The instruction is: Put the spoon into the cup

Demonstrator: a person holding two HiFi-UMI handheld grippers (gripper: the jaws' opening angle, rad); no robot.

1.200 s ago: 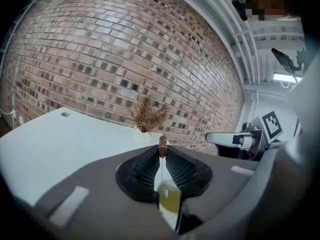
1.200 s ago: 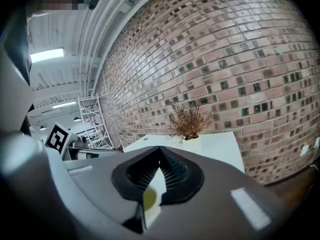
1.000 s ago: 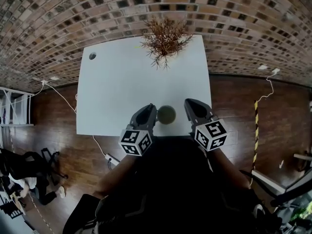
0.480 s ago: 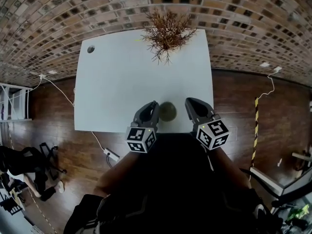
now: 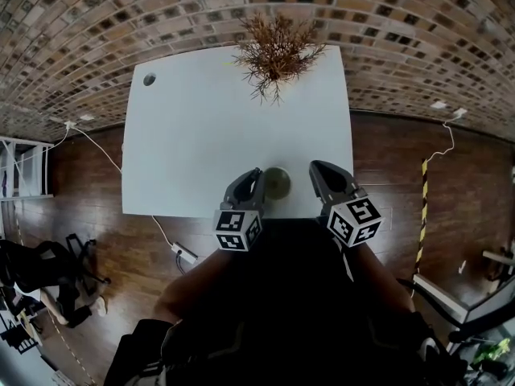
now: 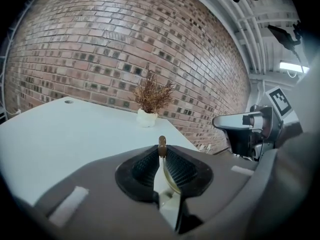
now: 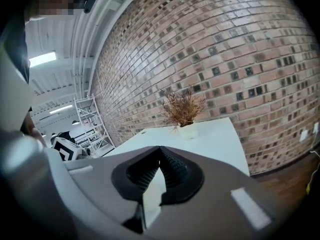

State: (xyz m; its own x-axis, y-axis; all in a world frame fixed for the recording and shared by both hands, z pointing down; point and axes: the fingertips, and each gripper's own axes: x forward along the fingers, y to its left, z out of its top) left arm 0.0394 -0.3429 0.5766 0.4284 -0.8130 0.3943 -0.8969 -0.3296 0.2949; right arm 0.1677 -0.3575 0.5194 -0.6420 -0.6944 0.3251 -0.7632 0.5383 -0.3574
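Note:
An olive-green cup (image 5: 278, 182) stands at the near edge of the white table (image 5: 201, 119), between my two grippers. My left gripper (image 5: 253, 175) sits just left of the cup. In the left gripper view this gripper (image 6: 161, 147) is shut on a spoon (image 6: 161, 143), whose brown tip pokes out above the pads while a pale curved part runs down between them. My right gripper (image 5: 315, 170) hangs just right of the cup. The right gripper view shows the right gripper (image 7: 159, 150) with its pads meeting at the tip and nothing between them.
A dried brown plant (image 5: 275, 51) in a white pot stands at the table's far edge against the brick wall. A small round hole (image 5: 150, 79) is in the far left corner. Wooden floor with cables and a white rack (image 5: 16, 175) surrounds the table.
My left gripper with the spoon has sunk a little and drawn closer to the cup. The right gripper has stayed about where it was.

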